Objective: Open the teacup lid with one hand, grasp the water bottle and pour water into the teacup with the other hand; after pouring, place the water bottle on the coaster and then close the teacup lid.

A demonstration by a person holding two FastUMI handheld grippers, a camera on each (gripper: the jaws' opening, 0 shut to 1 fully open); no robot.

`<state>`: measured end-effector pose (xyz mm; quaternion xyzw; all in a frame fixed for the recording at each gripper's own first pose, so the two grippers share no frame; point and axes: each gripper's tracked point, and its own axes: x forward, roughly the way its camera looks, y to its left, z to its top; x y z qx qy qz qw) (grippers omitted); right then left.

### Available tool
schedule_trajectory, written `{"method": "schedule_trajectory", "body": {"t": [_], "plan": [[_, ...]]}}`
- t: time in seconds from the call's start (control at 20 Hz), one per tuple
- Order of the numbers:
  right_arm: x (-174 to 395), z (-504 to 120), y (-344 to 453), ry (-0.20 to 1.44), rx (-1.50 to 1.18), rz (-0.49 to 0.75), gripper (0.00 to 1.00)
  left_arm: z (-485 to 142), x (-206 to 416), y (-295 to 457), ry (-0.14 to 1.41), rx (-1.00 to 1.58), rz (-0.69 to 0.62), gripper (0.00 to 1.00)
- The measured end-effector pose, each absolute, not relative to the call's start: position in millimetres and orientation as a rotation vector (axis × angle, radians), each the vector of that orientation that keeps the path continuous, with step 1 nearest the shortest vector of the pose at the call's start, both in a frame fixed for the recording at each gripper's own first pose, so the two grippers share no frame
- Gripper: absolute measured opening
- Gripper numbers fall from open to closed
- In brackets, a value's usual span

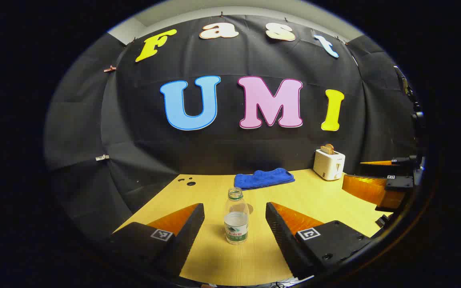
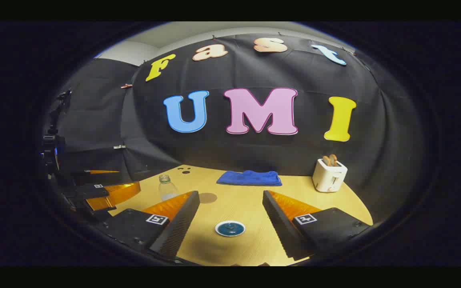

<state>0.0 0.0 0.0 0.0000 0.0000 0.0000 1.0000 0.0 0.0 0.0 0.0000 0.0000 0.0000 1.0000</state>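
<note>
On smooth wood, clear ribbed water bottle.

Overhead light is brightening the table while the wall behind it is sitting dim. A soft shadow is falling in front of the bottle. Fisheye bending is curving everything toward the edges; focus is holding sharp.

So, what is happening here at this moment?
A person holds two grippers over a wooden table. The left gripper is open, with the uncapped water bottle standing between its fingers, not yet grasped. The right gripper is open above the teacup lid, which is still on. Nothing is poured yet. A blue cloth and toaster sit behind.
</note>
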Motion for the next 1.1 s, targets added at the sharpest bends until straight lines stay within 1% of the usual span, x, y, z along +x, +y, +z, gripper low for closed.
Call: {"method": "schedule_trajectory", "body": {"t": [0.1,0.5,0.55,0.6,0.65,0.8,1.1], "plan": [[2,-5,-1,0.009,0.004,0.006,0.98,-1,1,-3,0.000,0.009,-0.001,0.97],[11,-24,-4,0.053,0.026,0.012,0.98,-12,5,-6,0.013,0.024,-0.002,0.96],[14,-28,-4,0.062,0.024,0.014,0.98,-14,6,-4,0.018,0.021,-0.001,0.97],[16,-34,-3,0.073,0.023,0.017,0.98,-17,7,-2,0.020,0.021,0.003,1.00],[19,-39,-3,0.083,0.023,0.020,0.98,-18,8,0,0.022,0.028,0.011,0.96],[25,-50,-3,0.114,0.017,0.024,0.98,-29,17,5,0.017,0.059,0.021,0.97],[39,-70,1,0.133,-0.028,0.048,0.98,-57,38,14,0.071,-0.021,0.035,0.97]]}}
